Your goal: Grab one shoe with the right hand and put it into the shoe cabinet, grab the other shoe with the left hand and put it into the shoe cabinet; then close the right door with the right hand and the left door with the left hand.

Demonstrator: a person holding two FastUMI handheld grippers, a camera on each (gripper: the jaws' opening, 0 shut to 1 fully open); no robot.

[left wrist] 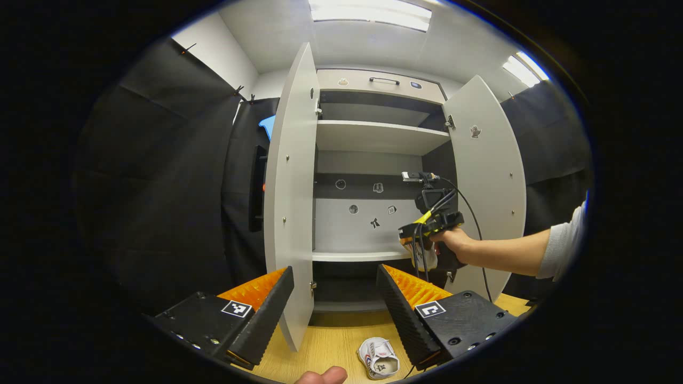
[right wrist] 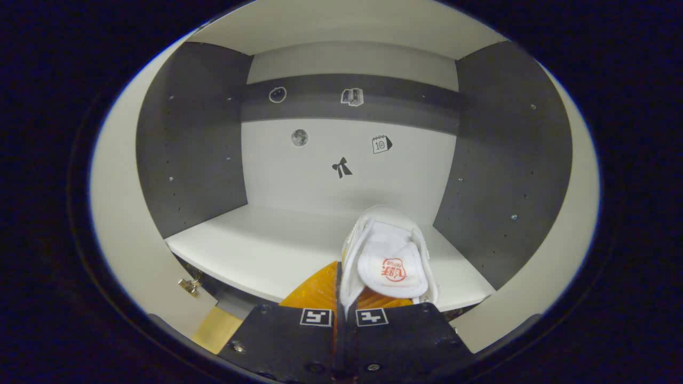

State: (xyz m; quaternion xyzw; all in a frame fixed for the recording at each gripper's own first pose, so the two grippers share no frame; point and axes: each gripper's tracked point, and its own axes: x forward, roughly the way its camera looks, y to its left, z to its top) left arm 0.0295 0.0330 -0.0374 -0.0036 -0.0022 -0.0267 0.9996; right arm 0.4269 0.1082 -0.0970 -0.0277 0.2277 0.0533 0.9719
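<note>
left gripper [left wrist: 335, 301]: black blocky finger bodies, screws, square black-and-white markers | right gripper [left wrist: 421, 242]: black housing, yellow-and-black cables | person's light grey long sleeve [left wrist: 560, 245]

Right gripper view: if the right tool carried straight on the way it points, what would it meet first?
Probably the cabinet's pale back panel above the white shelf. The right tool, shut on the small white shoe, points into that compartment with nothing else ahead. Depth is unclear; the shoe's toe would touch first.
</note>
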